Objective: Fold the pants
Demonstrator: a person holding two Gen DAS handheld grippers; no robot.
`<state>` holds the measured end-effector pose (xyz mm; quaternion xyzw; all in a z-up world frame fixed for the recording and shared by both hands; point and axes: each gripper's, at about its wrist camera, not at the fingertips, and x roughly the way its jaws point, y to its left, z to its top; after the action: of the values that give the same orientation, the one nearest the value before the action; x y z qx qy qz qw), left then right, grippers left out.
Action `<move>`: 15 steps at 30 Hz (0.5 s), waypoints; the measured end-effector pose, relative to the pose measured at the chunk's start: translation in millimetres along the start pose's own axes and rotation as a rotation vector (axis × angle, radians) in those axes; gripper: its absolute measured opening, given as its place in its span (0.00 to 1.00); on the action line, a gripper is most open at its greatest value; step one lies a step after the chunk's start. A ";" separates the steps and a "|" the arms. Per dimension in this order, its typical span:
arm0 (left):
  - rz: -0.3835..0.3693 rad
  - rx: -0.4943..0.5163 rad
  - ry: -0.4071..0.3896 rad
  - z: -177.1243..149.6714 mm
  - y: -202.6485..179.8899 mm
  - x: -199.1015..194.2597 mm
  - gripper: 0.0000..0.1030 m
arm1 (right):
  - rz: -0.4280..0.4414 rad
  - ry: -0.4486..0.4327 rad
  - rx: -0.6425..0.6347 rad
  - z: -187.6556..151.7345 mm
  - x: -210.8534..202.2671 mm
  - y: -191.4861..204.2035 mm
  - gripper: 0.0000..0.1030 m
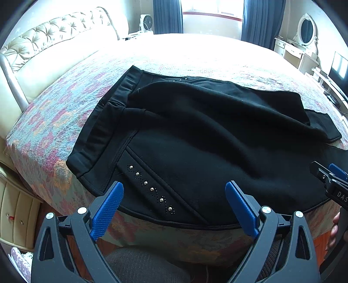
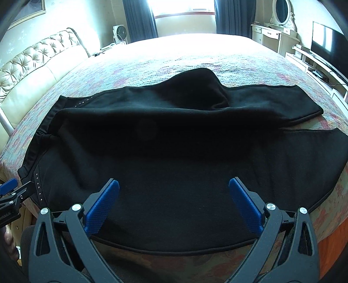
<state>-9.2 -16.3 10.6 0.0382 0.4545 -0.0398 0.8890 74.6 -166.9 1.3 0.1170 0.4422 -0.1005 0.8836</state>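
Black pants (image 1: 195,135) lie flat across the near side of the bed, waistband (image 1: 102,122) to the left, legs to the right; one leg is partly bunched over the other. A studded pocket trim (image 1: 150,188) runs near the front edge. My left gripper (image 1: 174,191) is open and empty, just above the pants' near edge by the studs. My right gripper (image 2: 174,189) is open and empty above the pants (image 2: 174,135) further right, near the thigh. The right gripper also shows at the left wrist view's right edge (image 1: 330,176); the left gripper shows in the right wrist view (image 2: 10,189).
The bed (image 1: 54,122) has a floral cover and a tufted cream headboard (image 1: 50,32) at left. A bedside cabinet (image 1: 15,209) stands at lower left. A dresser with mirror (image 2: 280,19) and a TV (image 2: 326,41) are at far right.
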 end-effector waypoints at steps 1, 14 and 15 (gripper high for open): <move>-0.002 0.000 0.004 -0.1 0.3 0.7 0.91 | 0.000 0.001 0.000 0.0 0.2 -0.5 0.98; -0.002 0.004 0.012 -1.1 -0.7 3.7 0.91 | -0.004 0.005 -0.001 -1.8 1.9 -0.6 0.98; -0.003 0.003 0.014 -1.1 -0.8 3.7 0.91 | -0.004 0.005 0.000 -2.1 1.9 -0.6 0.98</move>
<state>-8.0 -17.0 6.9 0.0392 0.4606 -0.0414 0.8858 74.0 -167.0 -1.5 0.1163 0.4446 -0.1017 0.8823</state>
